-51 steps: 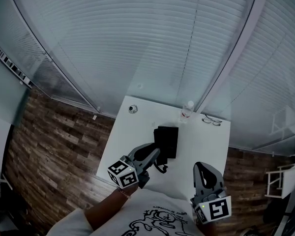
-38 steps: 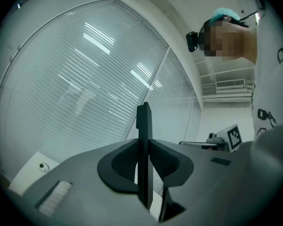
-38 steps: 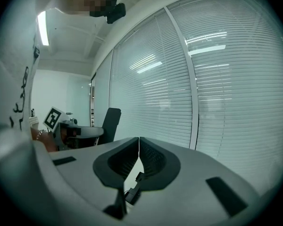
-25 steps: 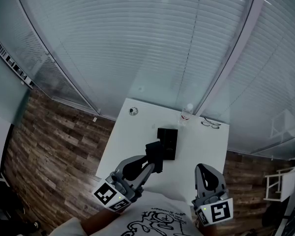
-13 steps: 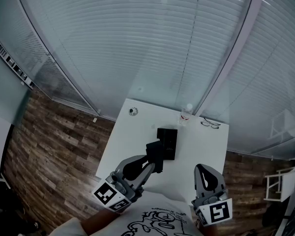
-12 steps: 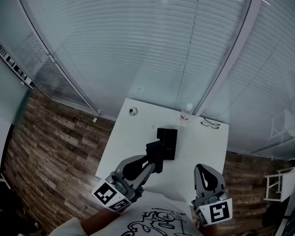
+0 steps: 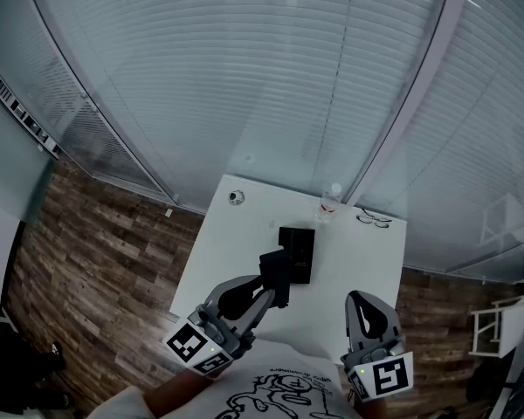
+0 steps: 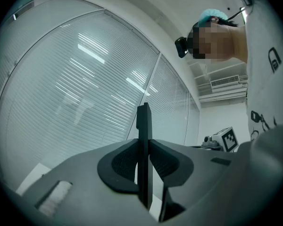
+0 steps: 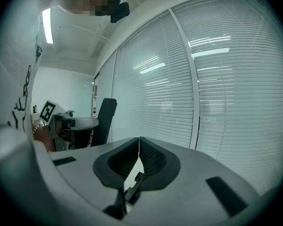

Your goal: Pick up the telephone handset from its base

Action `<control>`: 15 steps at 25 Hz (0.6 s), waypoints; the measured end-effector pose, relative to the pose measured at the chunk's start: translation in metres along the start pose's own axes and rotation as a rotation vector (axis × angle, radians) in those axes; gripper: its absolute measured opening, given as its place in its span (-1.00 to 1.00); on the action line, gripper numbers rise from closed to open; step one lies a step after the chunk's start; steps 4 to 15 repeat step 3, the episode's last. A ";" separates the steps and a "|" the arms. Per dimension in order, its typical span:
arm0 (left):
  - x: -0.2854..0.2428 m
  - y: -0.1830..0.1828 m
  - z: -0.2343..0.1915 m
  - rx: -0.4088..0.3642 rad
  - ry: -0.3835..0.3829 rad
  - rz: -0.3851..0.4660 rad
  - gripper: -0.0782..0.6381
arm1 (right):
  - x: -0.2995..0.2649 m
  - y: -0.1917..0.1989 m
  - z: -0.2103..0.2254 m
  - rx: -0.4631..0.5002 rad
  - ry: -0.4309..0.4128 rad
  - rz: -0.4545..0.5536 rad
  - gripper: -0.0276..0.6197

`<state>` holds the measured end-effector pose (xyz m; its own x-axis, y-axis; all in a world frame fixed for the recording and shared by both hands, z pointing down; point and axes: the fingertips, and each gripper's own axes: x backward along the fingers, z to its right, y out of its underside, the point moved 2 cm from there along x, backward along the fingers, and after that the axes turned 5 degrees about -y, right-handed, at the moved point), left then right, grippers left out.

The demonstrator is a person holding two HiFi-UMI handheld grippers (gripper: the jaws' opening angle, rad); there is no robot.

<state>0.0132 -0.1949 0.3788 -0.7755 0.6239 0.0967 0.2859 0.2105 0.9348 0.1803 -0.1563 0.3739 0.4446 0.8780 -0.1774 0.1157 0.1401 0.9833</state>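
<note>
The black telephone base (image 7: 298, 252) lies in the middle of the white table (image 7: 218, 247). Lifted clear of it, just to its near left, the black handset (image 7: 274, 275) is clamped in my left gripper (image 7: 269, 290). In the left gripper view the handset (image 8: 143, 126) shows edge-on as a thin upright slab, with the left gripper (image 8: 144, 161) shut on it. My right gripper (image 7: 361, 302) hangs at the table's near right edge. In the right gripper view the right gripper (image 9: 139, 152) is shut with nothing in it, and the handset (image 9: 104, 119) stands at the left.
A water bottle (image 7: 330, 202) and a pair of glasses (image 7: 373, 219) sit at the table's far edge, and a small round object (image 7: 236, 197) is at the far left corner. Window blinds rise behind. Wood floor (image 7: 96, 260) lies to the left.
Over two seconds my left gripper lifted the handset off the base and drew back toward me. In the last second nothing visibly moved. The right gripper stayed put.
</note>
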 end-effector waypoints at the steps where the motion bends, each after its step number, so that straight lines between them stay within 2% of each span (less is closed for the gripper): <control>1: 0.000 0.000 0.000 0.001 0.000 0.000 -0.59 | 0.000 0.000 0.000 0.001 0.001 0.000 -0.90; 15: 0.000 0.000 0.000 0.003 0.001 0.001 -0.59 | 0.001 0.000 0.001 0.002 0.004 0.000 -0.90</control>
